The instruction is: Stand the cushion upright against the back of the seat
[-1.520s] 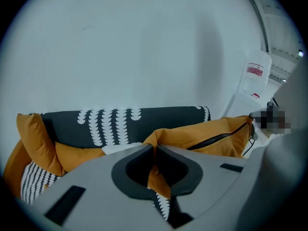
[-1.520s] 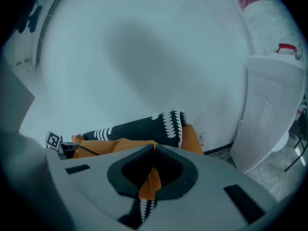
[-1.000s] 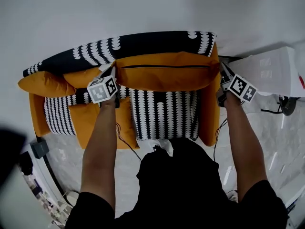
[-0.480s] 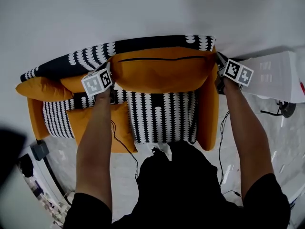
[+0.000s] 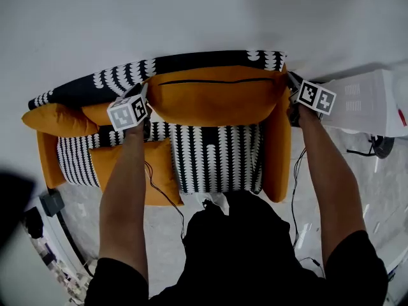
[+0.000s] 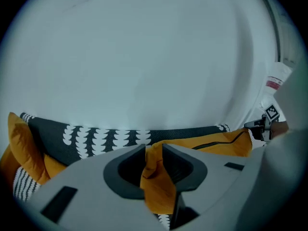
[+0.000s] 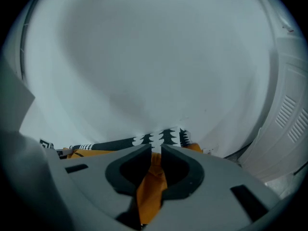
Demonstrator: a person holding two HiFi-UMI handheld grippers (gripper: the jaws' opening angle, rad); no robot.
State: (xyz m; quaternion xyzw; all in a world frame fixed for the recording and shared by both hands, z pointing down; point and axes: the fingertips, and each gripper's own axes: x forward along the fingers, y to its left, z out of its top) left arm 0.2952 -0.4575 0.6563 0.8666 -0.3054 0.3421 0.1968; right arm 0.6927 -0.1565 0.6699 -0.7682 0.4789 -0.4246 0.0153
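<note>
White wall [image 5: 191, 11] backs the sofa [image 5: 217, 161]; cushion [image 5: 217, 97] stands upright against its back. Left tool [image 6: 154, 154] is opening around one corner, right tool [image 7: 154, 154] clamps the other. Red label [image 6: 273, 83] unreadable.

One sofa [image 5: 220, 158] in a black-and-white pattern. Four orange cushions on it:
- one large cushion [image 5: 217, 97] with a zip
- one end cushion [image 5: 54, 118] at the picture's left
- one half-hidden cushion [image 5: 97, 111] next to that
- one flat cushion [image 5: 131, 164] on the seat

Two grippers, the left gripper [image 6: 154, 152] and the right gripper [image 7: 155, 150] (the left one's jaws are opening, with orange cushion fabric between them). Two marker cubes, one per gripper: the left cube [image 5: 129, 112] and the right cube [image 5: 317, 97]. Two bare forearms: the left forearm [image 5: 131, 190] and the right forearm [image 5: 328, 171]. One white appliance [image 5: 373, 101] with vent slits. One small grey box [image 5: 51, 201] on the floor.
</note>
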